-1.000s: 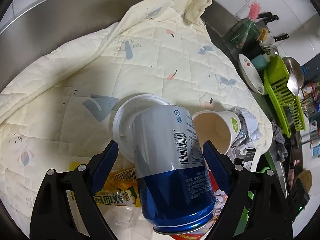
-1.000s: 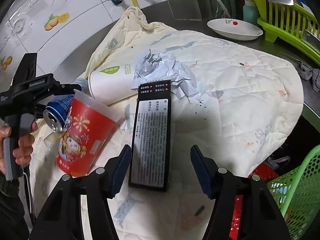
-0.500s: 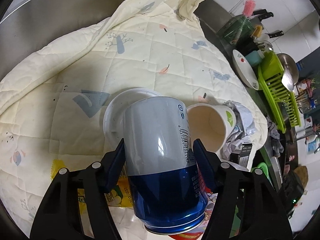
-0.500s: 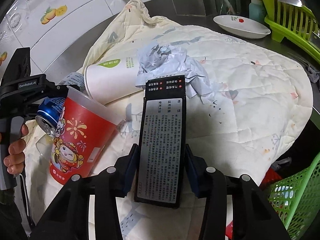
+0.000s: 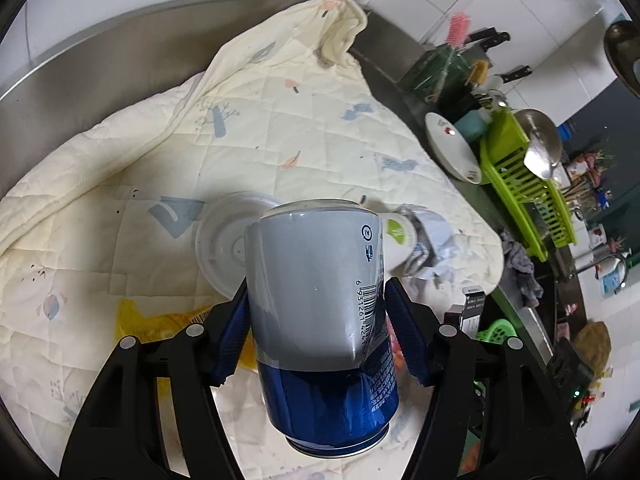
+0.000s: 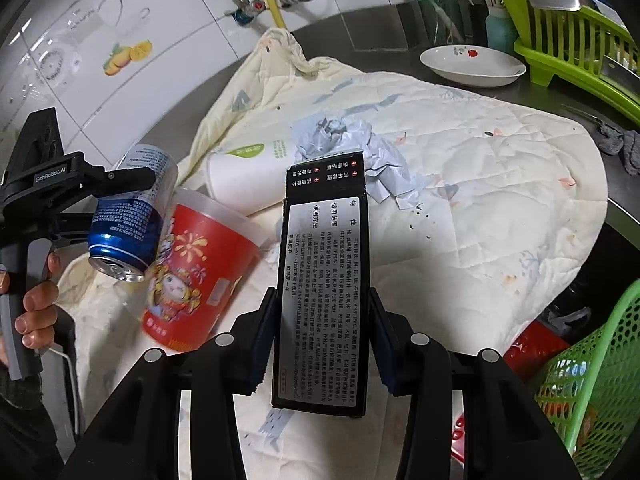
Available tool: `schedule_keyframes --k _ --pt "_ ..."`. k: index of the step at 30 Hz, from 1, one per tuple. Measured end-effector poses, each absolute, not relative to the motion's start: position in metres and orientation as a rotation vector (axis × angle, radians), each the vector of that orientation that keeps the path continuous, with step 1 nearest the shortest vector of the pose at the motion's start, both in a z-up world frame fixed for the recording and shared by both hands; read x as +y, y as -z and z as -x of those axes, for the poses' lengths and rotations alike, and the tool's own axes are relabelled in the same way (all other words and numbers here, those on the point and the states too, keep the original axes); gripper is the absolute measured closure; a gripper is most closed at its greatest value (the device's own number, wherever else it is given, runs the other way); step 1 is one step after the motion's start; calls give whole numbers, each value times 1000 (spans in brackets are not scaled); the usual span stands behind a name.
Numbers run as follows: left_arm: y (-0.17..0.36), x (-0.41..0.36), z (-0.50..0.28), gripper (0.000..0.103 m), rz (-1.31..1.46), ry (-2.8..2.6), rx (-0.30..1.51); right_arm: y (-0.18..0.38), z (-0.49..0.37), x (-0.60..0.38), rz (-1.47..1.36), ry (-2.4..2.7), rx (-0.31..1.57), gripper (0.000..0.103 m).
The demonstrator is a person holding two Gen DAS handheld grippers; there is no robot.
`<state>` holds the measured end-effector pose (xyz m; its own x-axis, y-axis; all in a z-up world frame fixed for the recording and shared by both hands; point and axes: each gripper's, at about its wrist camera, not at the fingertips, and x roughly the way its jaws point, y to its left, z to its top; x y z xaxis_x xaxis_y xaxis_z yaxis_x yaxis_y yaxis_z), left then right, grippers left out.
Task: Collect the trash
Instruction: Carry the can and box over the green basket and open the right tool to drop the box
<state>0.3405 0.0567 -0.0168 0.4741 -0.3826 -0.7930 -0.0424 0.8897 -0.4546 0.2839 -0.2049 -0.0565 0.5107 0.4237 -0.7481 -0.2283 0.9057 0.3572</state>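
Note:
My left gripper (image 5: 316, 332) is shut on a blue and silver can (image 5: 316, 300) and holds it above the cream quilt (image 5: 260, 128); the can also shows in the right wrist view (image 6: 128, 216). My right gripper (image 6: 322, 344) is shut on a flat black box (image 6: 324, 280) with printed text, lifted off the quilt (image 6: 500, 200). Left on the quilt are a red printed cup (image 6: 192, 280), a white paper cup (image 6: 248, 176) on its side, crumpled grey paper (image 6: 352, 144), a white lid (image 5: 224, 240) and a yellow wrapper (image 5: 160, 316).
A green mesh basket (image 6: 592, 380) stands at the lower right, beside the counter edge. A white dish (image 6: 472, 66), a green dish rack (image 6: 572, 36) and a grey rag (image 6: 616, 140) sit past the quilt on the steel counter. Tiled wall with taps behind.
Both grippers closed, the left on the can and the right on the black box. Both have lifted their items off the quilt.

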Motion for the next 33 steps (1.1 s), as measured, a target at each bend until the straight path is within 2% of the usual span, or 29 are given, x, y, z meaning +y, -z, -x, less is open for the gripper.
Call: schedule_keyframes --k 14,33 --pt "-27 19 -300 39 409 324 1004 38 -231 -256 -237 -339 901 61" --pt "-26 -126 -261 40 314 576 1038 49 -155 -437 -215 42 900 61"
